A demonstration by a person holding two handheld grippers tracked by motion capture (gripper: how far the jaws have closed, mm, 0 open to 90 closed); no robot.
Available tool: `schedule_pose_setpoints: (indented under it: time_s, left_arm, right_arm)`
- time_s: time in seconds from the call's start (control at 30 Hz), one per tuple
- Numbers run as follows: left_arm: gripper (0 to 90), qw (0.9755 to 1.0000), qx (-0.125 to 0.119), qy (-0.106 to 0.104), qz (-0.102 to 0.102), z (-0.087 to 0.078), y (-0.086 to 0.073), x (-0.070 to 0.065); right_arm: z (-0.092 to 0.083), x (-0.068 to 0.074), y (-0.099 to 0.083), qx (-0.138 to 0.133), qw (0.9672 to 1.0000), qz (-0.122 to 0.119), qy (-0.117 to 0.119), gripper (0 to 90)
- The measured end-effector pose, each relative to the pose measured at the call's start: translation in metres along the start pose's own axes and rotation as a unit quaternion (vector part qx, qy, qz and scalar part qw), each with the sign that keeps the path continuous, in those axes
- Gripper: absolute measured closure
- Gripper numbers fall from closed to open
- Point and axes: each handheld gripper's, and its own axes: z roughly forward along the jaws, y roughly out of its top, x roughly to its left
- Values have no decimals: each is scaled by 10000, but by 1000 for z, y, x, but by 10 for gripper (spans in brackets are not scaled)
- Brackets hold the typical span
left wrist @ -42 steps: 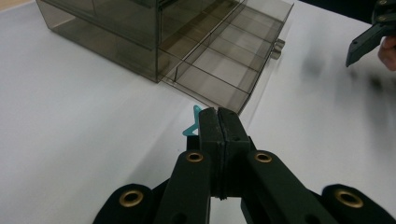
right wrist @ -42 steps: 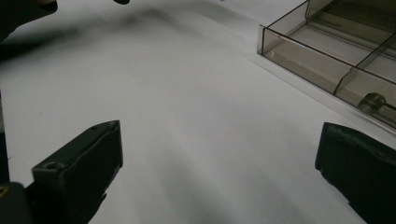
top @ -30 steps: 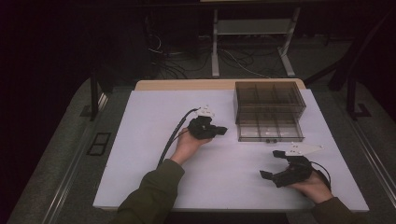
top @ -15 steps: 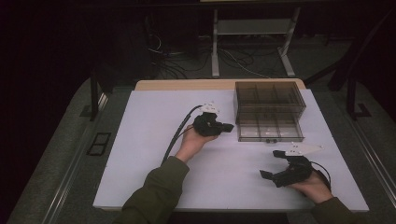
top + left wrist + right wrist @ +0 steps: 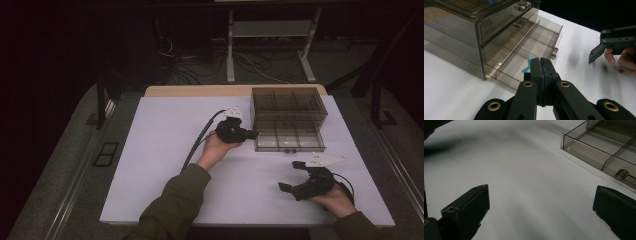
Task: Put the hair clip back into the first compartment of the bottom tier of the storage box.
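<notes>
While the left gripper clamps a blue piece over the open drawer, the right gripper gapes.

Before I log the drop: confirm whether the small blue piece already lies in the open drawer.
No: the small blue piece sits clamped in the left hand-held gripper.

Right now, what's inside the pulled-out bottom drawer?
The open drawer looks bare: see-through dividers, no parts visible. The shut left claw, pinching a small blue piece, covers part of its near edge.
</notes>
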Motion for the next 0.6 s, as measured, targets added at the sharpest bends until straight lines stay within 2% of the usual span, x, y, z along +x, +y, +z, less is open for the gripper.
schedule_pose_setpoints:
  time_s: [0.27,0.33,0.57,0.6]
  left_arm:
    - [895,10000,54,-40,65,13,5,1]
    - [895,9998,118,-40,139,17,6,1]
    - [894,9998,133,-86,98,32,11,-3]
    - [894,9997,182,-91,161,34,12,-2]
  right_arm:
    - [0,0,0,-12,10000,-1,7,2]
    - [-1,-1,0,-12,10000,-11,8,2]
    - [0,0,0,-9,10000,-8,11,2]
    - [0,0,0,-9,10000,-8,11,2]
